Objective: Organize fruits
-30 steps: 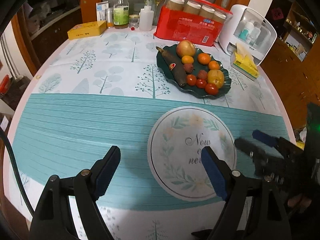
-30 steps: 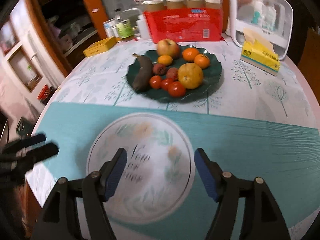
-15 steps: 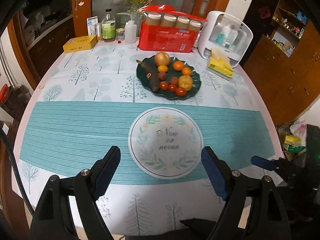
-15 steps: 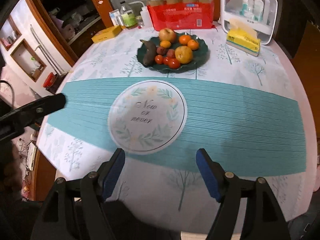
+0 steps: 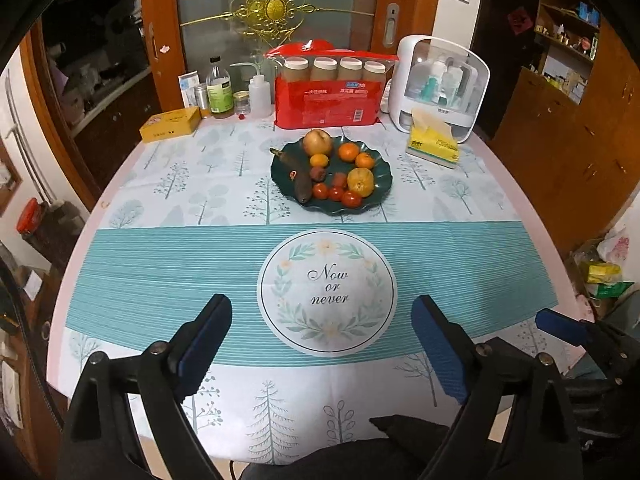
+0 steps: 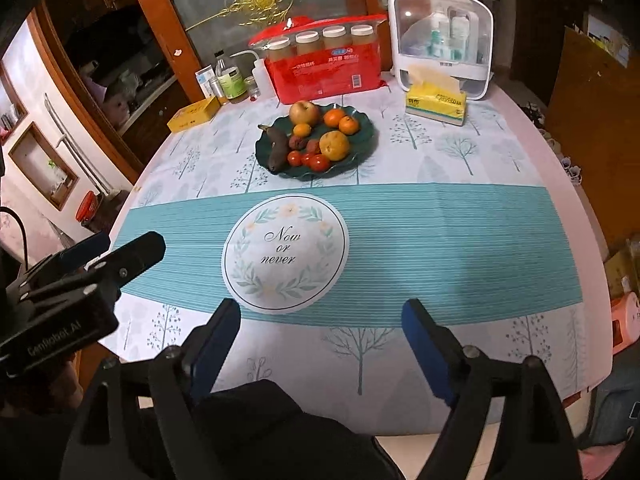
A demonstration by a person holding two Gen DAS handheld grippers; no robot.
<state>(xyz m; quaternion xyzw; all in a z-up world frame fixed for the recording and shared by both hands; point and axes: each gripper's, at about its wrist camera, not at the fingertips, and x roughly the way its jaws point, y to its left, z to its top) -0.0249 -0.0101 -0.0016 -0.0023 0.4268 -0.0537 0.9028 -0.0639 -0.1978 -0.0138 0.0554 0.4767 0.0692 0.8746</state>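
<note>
A dark green scalloped plate sits on the far half of the round table. It holds an apple, a dark overripe banana, oranges, a yellow fruit, small tomatoes and small reddish fruits. My left gripper is open and empty above the near table edge. My right gripper is open and empty, also at the near edge, far from the plate.
At the table's back stand a red package of jars, a white cosmetics case, a yellow tissue pack, a yellow box and bottles. A printed round emblem marks the tablecloth. Wooden cabinets flank the table.
Both grippers have pulled back and up from over the table to its near edge. The plate of fruit now looks smaller and farther. Both stay open and empty.
</note>
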